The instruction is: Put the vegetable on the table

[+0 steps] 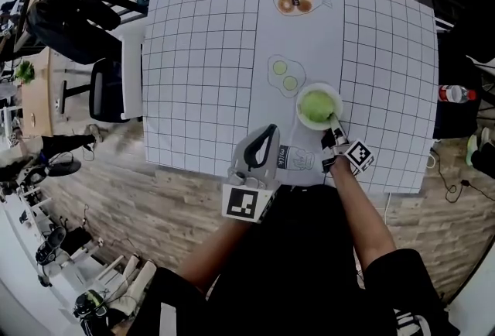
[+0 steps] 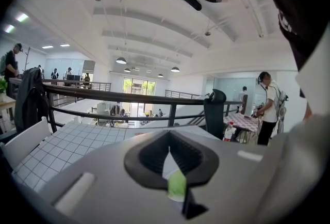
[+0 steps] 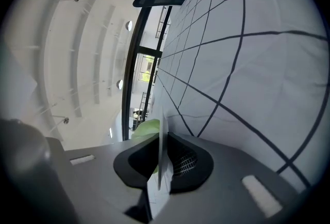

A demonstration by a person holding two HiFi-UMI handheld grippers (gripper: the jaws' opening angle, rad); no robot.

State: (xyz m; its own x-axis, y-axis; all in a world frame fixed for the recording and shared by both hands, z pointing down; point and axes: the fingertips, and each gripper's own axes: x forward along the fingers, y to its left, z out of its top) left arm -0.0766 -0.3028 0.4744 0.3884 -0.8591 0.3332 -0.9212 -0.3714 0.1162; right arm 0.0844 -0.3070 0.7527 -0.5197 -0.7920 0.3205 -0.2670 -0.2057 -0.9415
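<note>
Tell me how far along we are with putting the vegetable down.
Done: the white bowl with the green vegetable is over the gridded table. In hand: the right claw grips the bowl's rim; whether the bowl rests there yet I cannot tell. Remaining: set down, release.

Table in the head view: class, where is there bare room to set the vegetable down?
Bare: the grid left of the picture strip, and the grid right of it. Crowded: the near edge, where left gripper, right gripper, bowl and vegetable cluster.
</note>
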